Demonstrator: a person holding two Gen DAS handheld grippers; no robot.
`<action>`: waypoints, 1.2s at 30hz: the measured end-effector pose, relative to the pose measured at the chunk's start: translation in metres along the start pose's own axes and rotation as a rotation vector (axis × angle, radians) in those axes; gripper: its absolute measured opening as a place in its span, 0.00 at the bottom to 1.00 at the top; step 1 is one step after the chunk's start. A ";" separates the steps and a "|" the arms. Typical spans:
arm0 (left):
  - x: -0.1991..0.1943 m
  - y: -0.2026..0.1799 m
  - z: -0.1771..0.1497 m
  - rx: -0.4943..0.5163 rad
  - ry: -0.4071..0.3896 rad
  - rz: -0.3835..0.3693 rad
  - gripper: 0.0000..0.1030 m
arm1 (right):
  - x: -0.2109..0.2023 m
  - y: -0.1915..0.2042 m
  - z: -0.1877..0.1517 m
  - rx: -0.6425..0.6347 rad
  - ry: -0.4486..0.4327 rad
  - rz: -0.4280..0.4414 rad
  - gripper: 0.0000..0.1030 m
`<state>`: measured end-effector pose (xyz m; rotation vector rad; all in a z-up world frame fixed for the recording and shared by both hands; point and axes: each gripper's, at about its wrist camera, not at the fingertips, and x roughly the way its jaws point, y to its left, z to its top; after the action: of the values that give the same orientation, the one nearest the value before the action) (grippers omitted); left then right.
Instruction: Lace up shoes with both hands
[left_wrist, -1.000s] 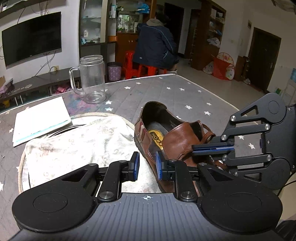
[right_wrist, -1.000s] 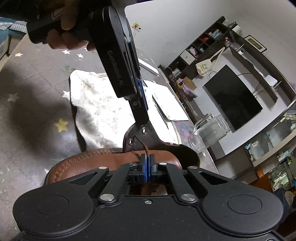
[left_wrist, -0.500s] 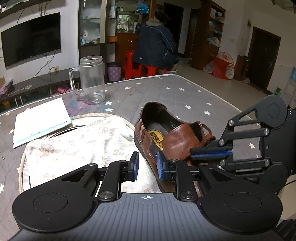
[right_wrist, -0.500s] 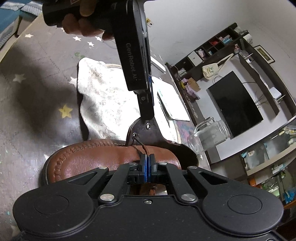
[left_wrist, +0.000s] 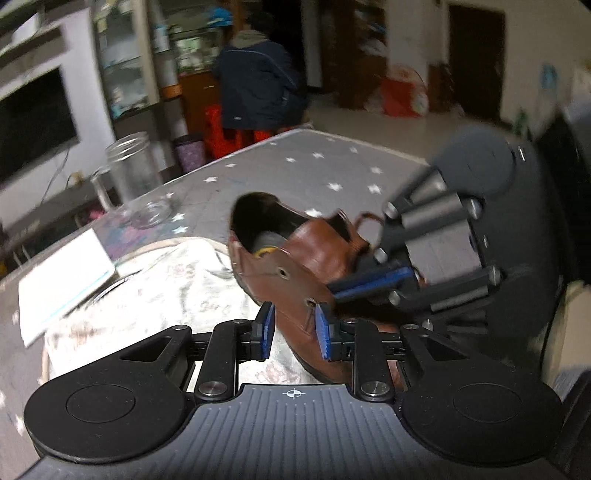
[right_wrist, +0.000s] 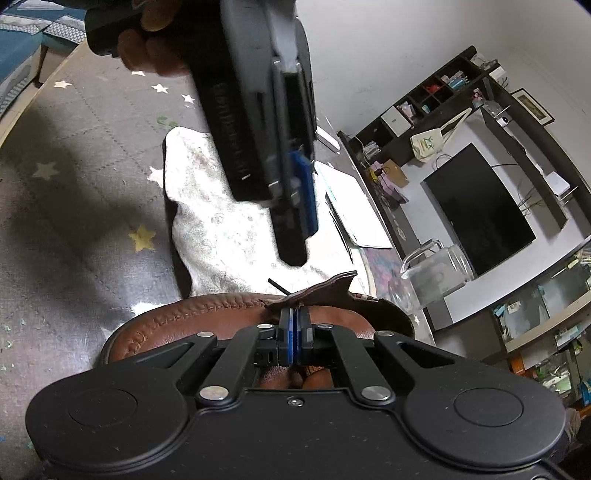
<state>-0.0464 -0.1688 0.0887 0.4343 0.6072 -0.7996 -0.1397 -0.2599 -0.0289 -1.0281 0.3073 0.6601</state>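
Brown shoe (left_wrist: 295, 269) on pale cloth (left_wrist: 155, 291), near glass mug (left_wrist: 136, 184). Your left gripper (left_wrist: 293, 330) wide, straddling shoe's eyelet flap. Your right gripper (right_wrist: 294, 338) pinched tight on shoe's lace (right_wrist: 277, 286) at shoe's tongue.

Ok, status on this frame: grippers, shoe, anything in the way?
Left gripper open, beside the shoe's eyelet flap. Right gripper shut on lace at the tongue. Shoe part on the white cloth. Glass jar and booklet well off.
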 end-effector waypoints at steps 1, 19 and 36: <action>0.004 -0.005 0.000 0.036 0.012 0.004 0.25 | 0.000 0.000 0.000 0.001 -0.001 0.000 0.02; 0.013 -0.018 -0.011 0.083 -0.014 0.312 0.04 | -0.031 0.014 -0.012 0.106 -0.020 -0.036 0.07; -0.050 0.016 -0.016 -0.106 -0.120 0.609 0.04 | -0.035 0.031 -0.023 0.207 0.025 -0.054 0.11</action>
<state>-0.0665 -0.1225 0.1112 0.4384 0.3694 -0.2089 -0.1846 -0.2813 -0.0431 -0.8441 0.3607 0.5553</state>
